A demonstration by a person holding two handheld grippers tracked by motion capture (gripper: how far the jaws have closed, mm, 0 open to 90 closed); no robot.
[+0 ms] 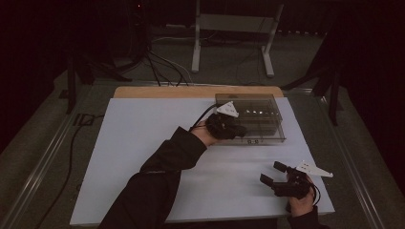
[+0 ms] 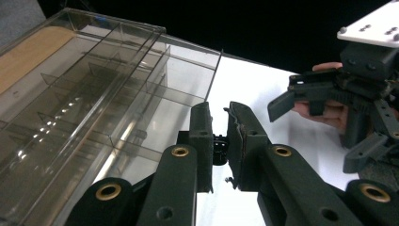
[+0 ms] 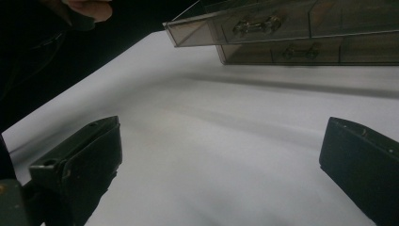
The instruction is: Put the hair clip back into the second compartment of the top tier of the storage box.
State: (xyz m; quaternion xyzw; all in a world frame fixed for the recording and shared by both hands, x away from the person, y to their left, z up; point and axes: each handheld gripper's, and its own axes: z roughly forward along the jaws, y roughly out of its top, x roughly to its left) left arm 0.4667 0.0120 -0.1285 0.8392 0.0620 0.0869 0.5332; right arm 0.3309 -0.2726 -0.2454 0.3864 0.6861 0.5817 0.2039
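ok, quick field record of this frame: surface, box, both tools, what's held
surface: white tabletop with a wooden strip along its far edge
box: clear smoky plastic compartment box, far right part of the tabletop, its lid raised in the right gripper view
left tool: at the box's front edge, jaws nearly together on a small black part; what that part is cannot be told
right tool: jaws wide apart, nothing between them, over bare tabletop near the front right corner
contact: right tool is apart from the box
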